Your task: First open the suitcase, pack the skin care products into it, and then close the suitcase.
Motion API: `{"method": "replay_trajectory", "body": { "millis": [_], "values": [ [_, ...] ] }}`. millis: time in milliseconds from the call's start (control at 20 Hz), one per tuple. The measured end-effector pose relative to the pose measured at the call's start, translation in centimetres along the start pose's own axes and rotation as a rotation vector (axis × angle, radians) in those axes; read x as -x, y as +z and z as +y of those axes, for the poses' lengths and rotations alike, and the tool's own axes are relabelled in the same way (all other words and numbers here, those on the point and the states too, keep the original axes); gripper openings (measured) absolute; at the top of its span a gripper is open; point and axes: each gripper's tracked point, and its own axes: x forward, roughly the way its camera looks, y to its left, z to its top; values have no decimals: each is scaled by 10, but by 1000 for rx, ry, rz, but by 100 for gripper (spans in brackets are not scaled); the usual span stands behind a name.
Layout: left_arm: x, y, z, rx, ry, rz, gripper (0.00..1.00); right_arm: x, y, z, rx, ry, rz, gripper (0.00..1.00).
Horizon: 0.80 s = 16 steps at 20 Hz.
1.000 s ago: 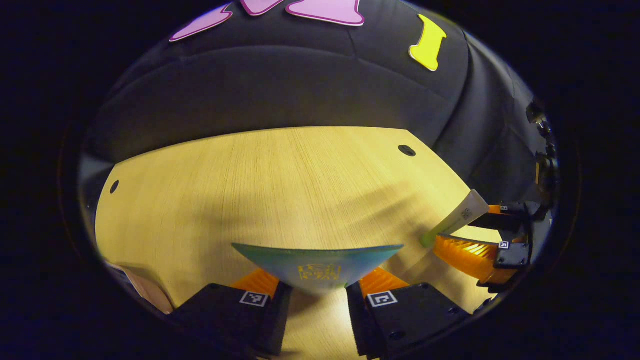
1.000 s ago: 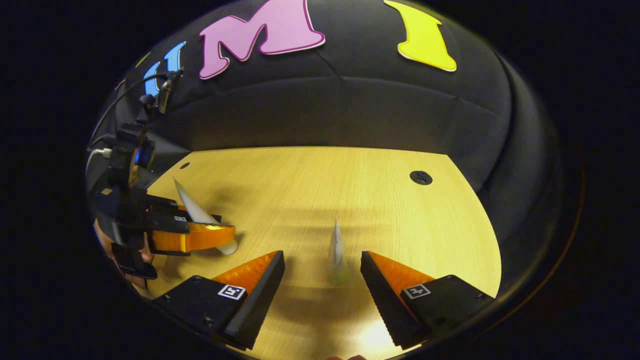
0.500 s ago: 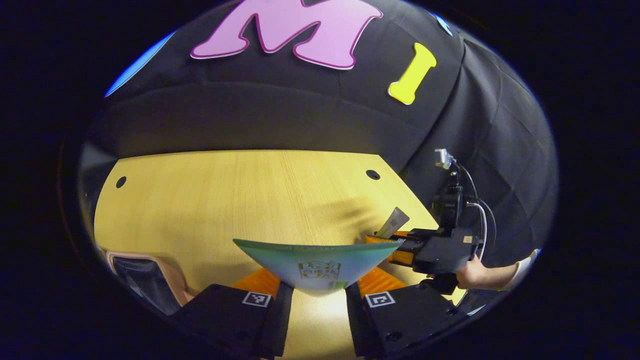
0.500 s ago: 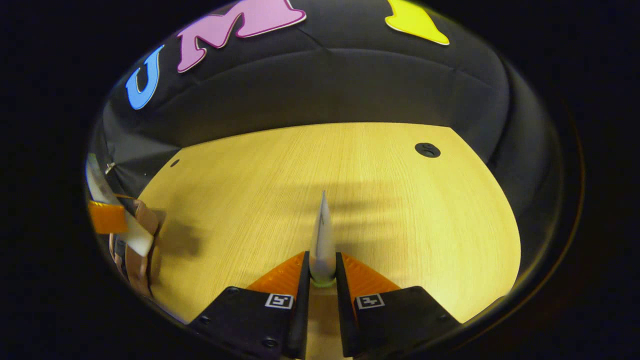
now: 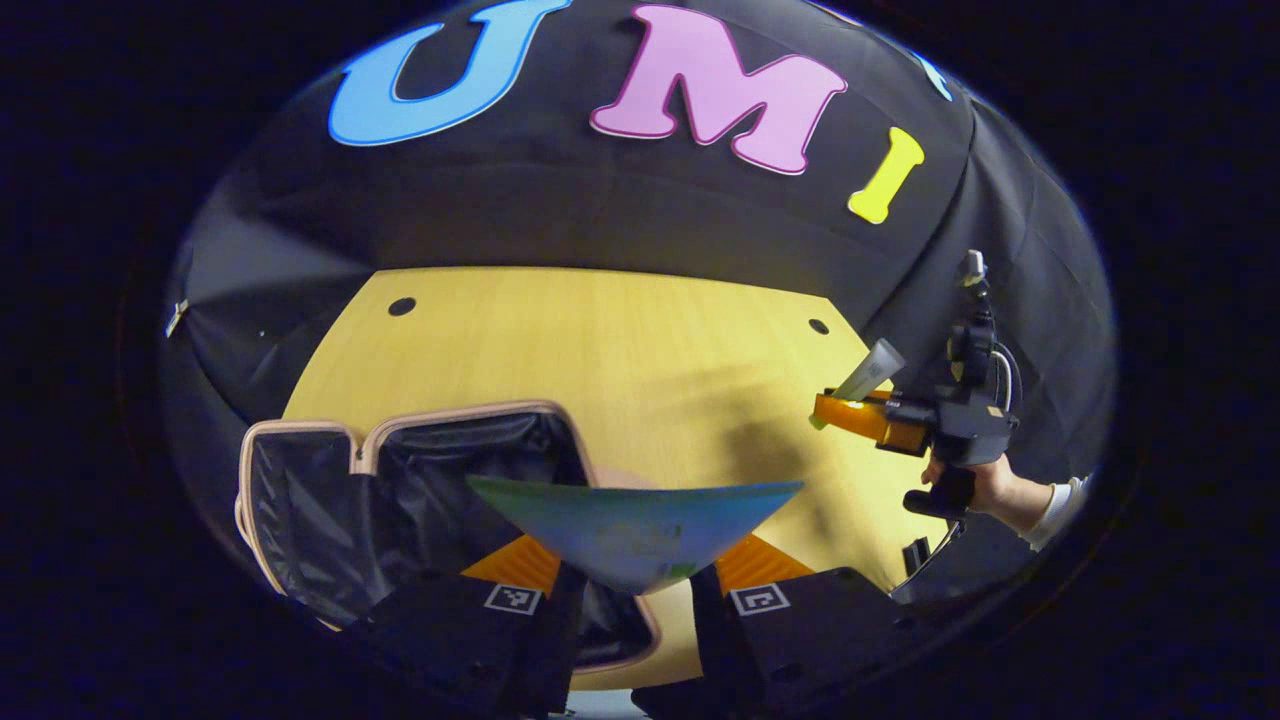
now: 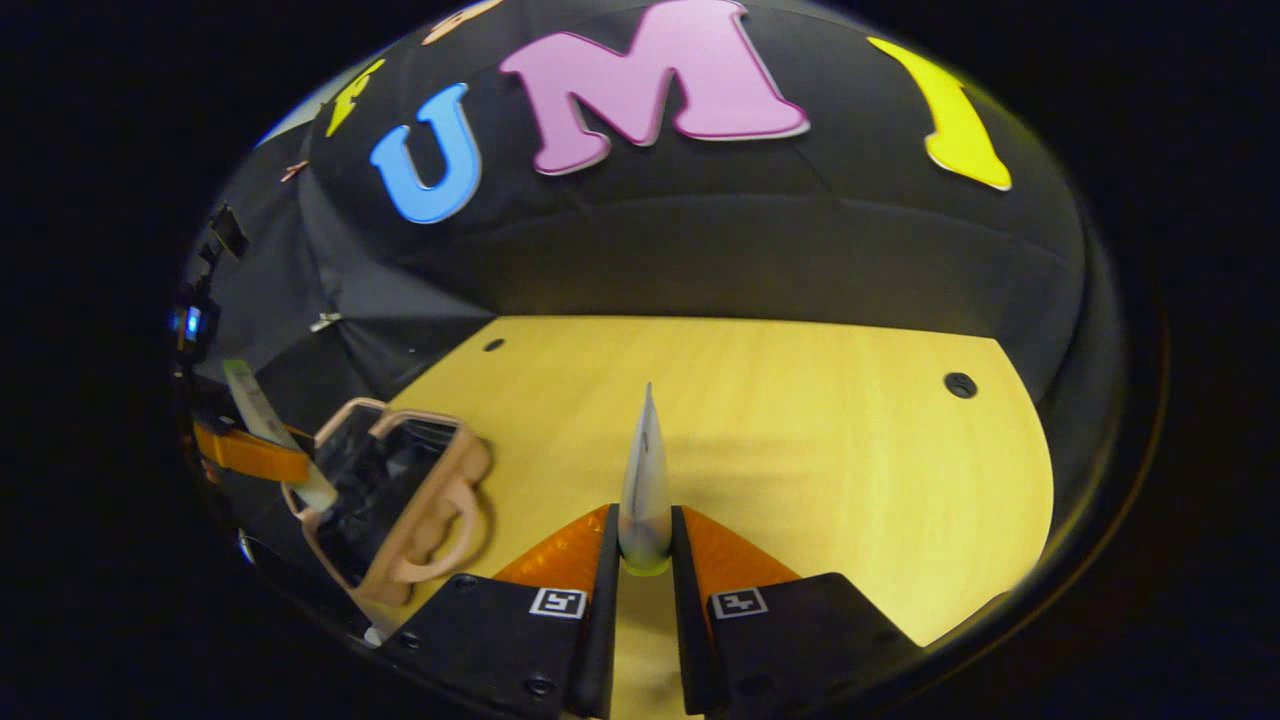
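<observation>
We've got a soft, light tube (image 6: 645, 480) pinched near its cap in our right gripper (image 6: 645, 560), a flat sachet (image 5: 635, 525) clamped in our left gripper (image 5: 635, 585), open suitcase (image 5: 400, 500) below.

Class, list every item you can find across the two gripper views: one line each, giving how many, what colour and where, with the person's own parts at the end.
Suitcase: one, pale pink shell with black lining, lying open at the table's left near edge.
Blue-green tube: one, blue fading to green, its flat end fanned wide, clamped in the left gripper above the suitcase's edge.
Pale tube: one, whitish with a green cap end, pinched in the right gripper above the table.
Table: one, light wood with small dark holes, set against the black booth wall.
Left gripper: one, shut on the blue-green tube.
Right gripper: one, shut on the pale tube.
Hand: one, with a white cuff, holding the right gripper's handle.
</observation>
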Motion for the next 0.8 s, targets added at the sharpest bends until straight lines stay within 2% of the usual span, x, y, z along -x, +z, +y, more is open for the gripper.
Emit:
{"method": "replay_trajectory", "body": {
  "millis": [50, 100, 200, 250, 350, 450, 500, 650, 700, 750, 800],
  "values": [
    [6, -11, 17, 11, 15, 29, 54, 3, 1, 24, 6, 39, -2, 24],
    [8, -21, 29, 27, 24, 60, 54, 5, 2, 47, 13, 74, 7, 30],
    [8, -39, 41, 81, 6, 134, 53, 11, 0, 92, 9, 140, 24, 30],
    [4, -45, 47, 113, 1, 157, 56, 16, -1, 115, 9, 179, 34, 30],
    [-9, -68, 68, 173, 15, 257, 54, 18, -11, 158, 20, 246, 78, 30],
    [-15, -101, 92, 186, 48, 386, 54, 14, -25, 195, 15, 303, 135, 30],
    [-20, -115, 104, 179, 68, 448, 57, 13, -32, 212, 7, 323, 161, 30],
    [-38, -153, 133, 163, 122, 591, 54, 3, -47, 254, 10, 349, 199, 30],
    [-44, -163, 140, 191, 144, 621, 54, 0, -52, 262, 22, 349, 215, 30],
    [-51, -170, 138, 245, 134, 638, 51, -5, -60, 267, 34, 346, 243, 30],
    [-55, -171, 135, 307, 119, 635, 56, -8, -65, 269, 32, 343, 270, 23]
  ]
}}
